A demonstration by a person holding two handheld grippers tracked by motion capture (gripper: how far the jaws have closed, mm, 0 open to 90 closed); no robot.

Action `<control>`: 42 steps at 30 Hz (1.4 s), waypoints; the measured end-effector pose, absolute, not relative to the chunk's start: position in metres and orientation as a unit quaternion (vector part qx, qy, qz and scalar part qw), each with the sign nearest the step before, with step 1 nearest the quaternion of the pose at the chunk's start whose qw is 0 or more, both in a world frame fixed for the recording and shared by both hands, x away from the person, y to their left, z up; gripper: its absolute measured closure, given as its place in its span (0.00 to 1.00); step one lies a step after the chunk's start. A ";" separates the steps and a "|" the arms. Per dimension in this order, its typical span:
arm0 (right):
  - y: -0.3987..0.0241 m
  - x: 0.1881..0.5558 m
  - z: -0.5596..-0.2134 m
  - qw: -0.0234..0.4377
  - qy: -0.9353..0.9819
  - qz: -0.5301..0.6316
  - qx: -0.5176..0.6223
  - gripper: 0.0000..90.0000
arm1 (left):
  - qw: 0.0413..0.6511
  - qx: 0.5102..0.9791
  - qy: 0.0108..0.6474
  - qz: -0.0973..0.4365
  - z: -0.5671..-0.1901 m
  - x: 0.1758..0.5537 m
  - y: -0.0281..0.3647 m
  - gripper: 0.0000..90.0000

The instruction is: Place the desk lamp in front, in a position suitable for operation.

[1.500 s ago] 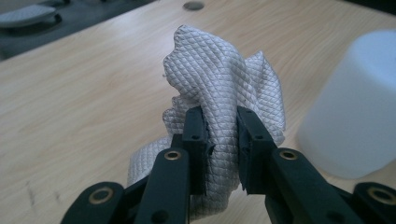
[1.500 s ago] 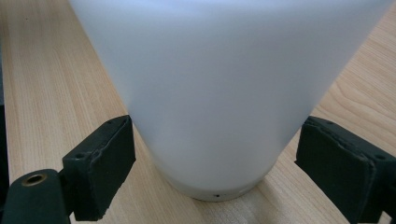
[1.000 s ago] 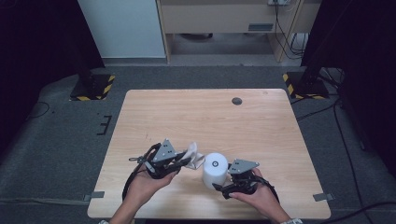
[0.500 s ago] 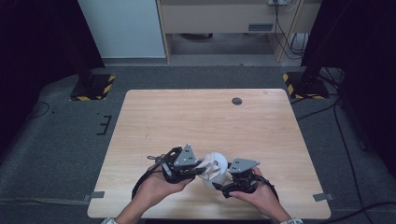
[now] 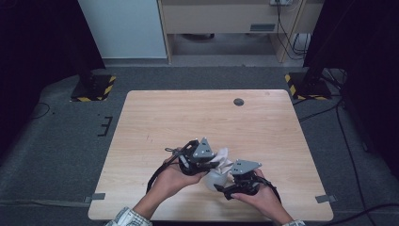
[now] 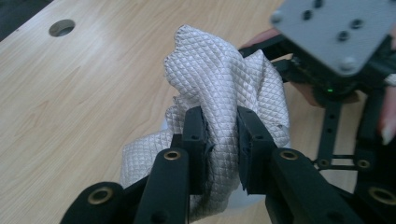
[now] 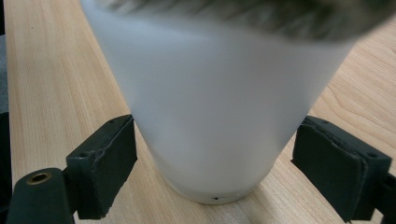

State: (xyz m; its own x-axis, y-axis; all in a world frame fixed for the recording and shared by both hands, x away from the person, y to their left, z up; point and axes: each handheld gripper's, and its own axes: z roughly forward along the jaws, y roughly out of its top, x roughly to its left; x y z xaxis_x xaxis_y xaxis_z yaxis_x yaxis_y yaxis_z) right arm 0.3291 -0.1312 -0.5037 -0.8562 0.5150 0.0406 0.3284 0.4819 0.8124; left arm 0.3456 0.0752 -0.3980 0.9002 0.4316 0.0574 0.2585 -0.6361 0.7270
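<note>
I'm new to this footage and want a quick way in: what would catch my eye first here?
First, the quilted white cloth, bunched and pinched in the left gripper just above the white cup. That cup stands near the front edge of the wooden table, between the pads of the right gripper. Far off, a small round hole marks the tabletop.

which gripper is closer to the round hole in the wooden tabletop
Left. The left gripper, clamped on the white quilted cloth, sits closer to the round hole; the right gripper, jaws either side of the white plastic cup, is nearer the table's front edge.
</note>
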 end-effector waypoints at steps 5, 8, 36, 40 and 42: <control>-0.132 0.329 -0.504 0.103 0.854 0.445 0.250 0.17 | 0.379 0.894 0.210 0.115 -0.399 0.348 0.090 0.83; -0.132 0.329 -0.504 0.104 0.854 0.445 0.249 0.17 | 0.383 0.892 0.212 0.110 -0.400 0.342 0.096 0.83; -0.133 0.329 -0.503 0.105 0.854 0.445 0.248 0.18 | 0.388 0.888 0.213 0.121 -0.401 0.348 0.088 0.83; -0.132 0.329 -0.503 0.106 0.854 0.445 0.248 0.18 | 0.388 0.887 0.218 0.121 -0.402 0.348 0.094 0.83; -0.132 0.329 -0.503 0.107 0.853 0.446 0.247 0.17 | 0.388 0.887 0.219 0.120 -0.402 0.343 0.098 0.83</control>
State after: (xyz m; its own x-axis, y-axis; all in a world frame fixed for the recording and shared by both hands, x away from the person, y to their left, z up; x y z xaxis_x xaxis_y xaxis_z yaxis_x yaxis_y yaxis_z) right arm 0.3289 -0.1321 -0.5031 -0.8547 0.5177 0.0382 0.3269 0.4796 0.8143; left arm 0.3429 0.0980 -0.4023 0.8752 0.4819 0.0428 0.2955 -0.6024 0.7415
